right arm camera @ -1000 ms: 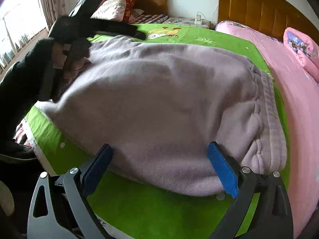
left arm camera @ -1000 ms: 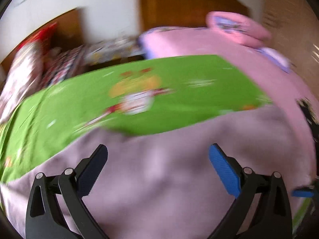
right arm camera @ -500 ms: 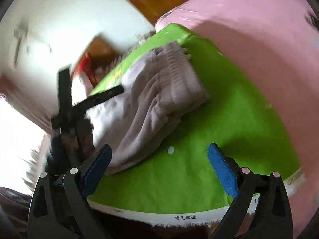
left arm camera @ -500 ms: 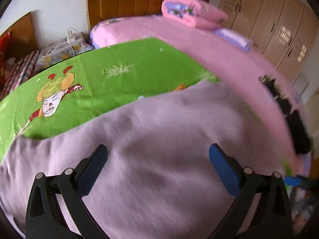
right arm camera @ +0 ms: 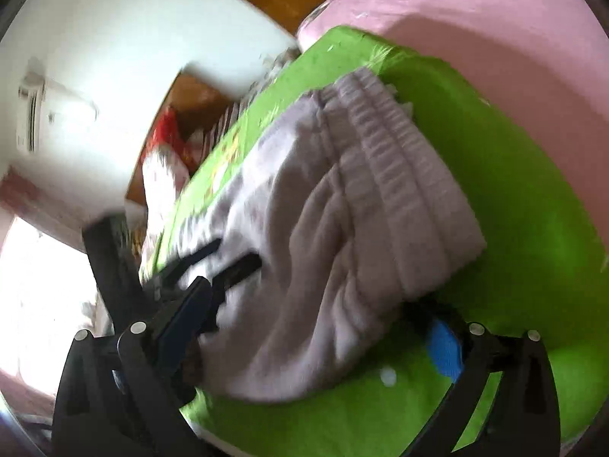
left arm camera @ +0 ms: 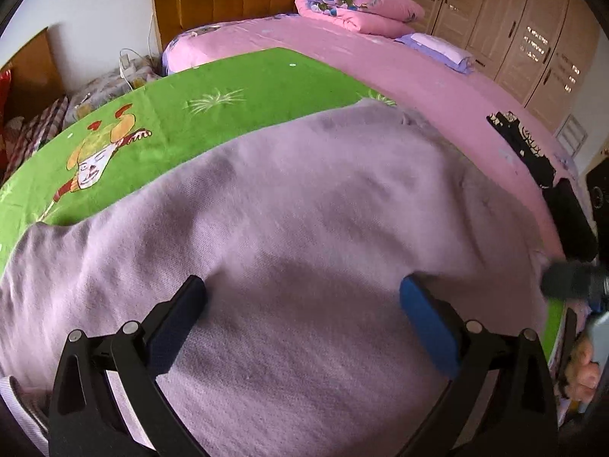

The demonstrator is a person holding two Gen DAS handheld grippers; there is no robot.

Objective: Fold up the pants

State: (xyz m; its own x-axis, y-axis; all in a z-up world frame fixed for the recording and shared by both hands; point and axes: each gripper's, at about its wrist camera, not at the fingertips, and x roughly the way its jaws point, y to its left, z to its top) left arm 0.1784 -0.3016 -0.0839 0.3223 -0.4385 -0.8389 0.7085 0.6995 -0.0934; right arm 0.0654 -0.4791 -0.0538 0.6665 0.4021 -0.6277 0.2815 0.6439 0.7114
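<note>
The lilac fleece pants [left arm camera: 304, 228] lie folded on a green cartoon-print sheet [left arm camera: 213, 91]. My left gripper [left arm camera: 302, 297] is open, its fingers resting low over the pants' cloth. In the right wrist view the pants [right arm camera: 342, 228] show their ribbed waistband [right arm camera: 399, 167] at the right end. My right gripper [right arm camera: 319, 316] is open at the near edge of the pants, the cloth lying between its fingers. The left gripper [right arm camera: 213, 262] shows there as a blurred black shape on the pants' left part.
A pink bedspread [left arm camera: 418, 76] lies to the right with a folded pink quilt [left arm camera: 354, 3] at the headboard. Black clothing [left arm camera: 533, 160] lies on the pink bed's near side. Wooden wardrobes [left arm camera: 533, 30] stand at the far right. The green sheet's edge [right arm camera: 342, 438] is close below my right gripper.
My left gripper has swung right and lowered onto the pants. My right gripper has tilted and moved in to the pants' near edge; both stay open.
</note>
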